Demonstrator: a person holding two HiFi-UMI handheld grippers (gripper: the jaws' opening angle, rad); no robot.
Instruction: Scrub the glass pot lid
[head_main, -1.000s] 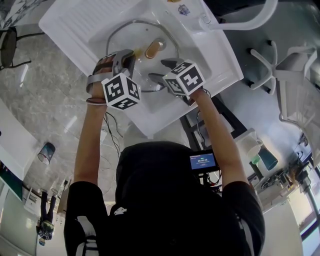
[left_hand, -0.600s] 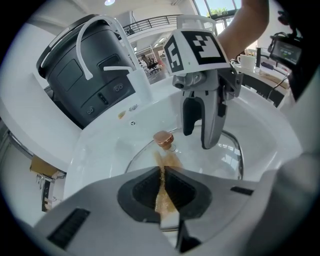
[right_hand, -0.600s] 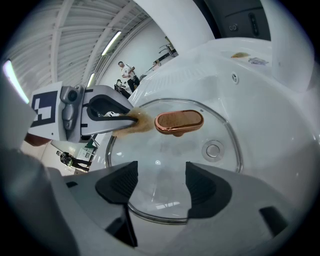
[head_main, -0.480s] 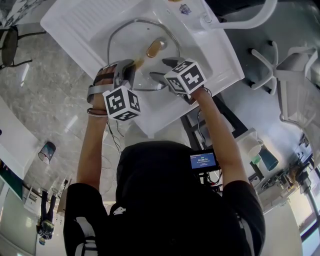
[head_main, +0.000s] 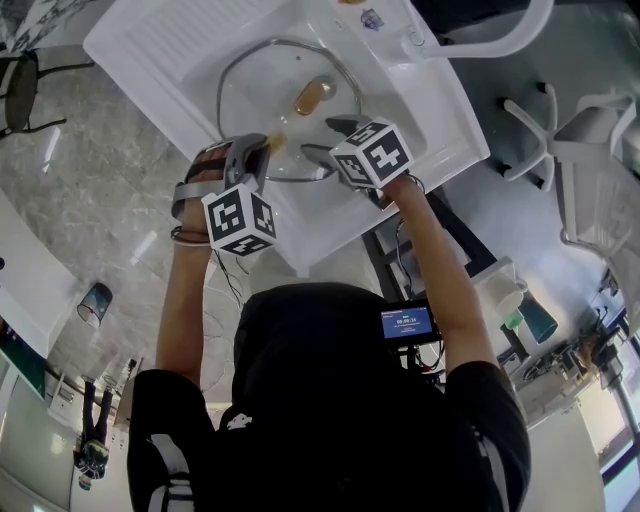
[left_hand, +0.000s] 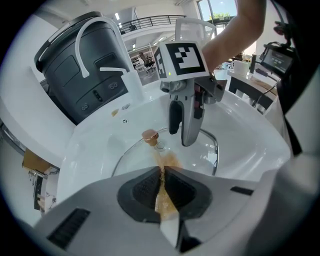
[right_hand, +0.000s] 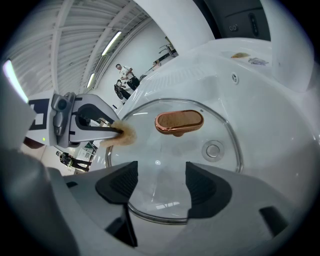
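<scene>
The glass pot lid (head_main: 262, 100) with a metal rim and a copper knob (head_main: 312, 97) lies flat in the white sink (head_main: 420, 110). My left gripper (head_main: 266, 146) is shut on a small brown scrub pad (head_main: 276, 141) that rests on the lid's near-left part. In the left gripper view the scrub pad (left_hand: 163, 186) is pinched between the jaws, with the lid (left_hand: 200, 155) and knob (left_hand: 150, 135) beyond. My right gripper (head_main: 318, 138) stands open over the lid's near rim. The right gripper view shows the lid (right_hand: 165, 155), its knob (right_hand: 179, 121) and the pad (right_hand: 123, 134).
A white faucet (head_main: 480, 45) arches over the sink's far right, and a ribbed drainboard (head_main: 170, 50) lies to the left. A dark bin (left_hand: 85, 65) stands behind the sink. The two grippers are close together over the lid.
My left gripper has drawn the scrub pad back toward me, from beside the knob to near the lid's near rim. The right gripper has stayed put.
</scene>
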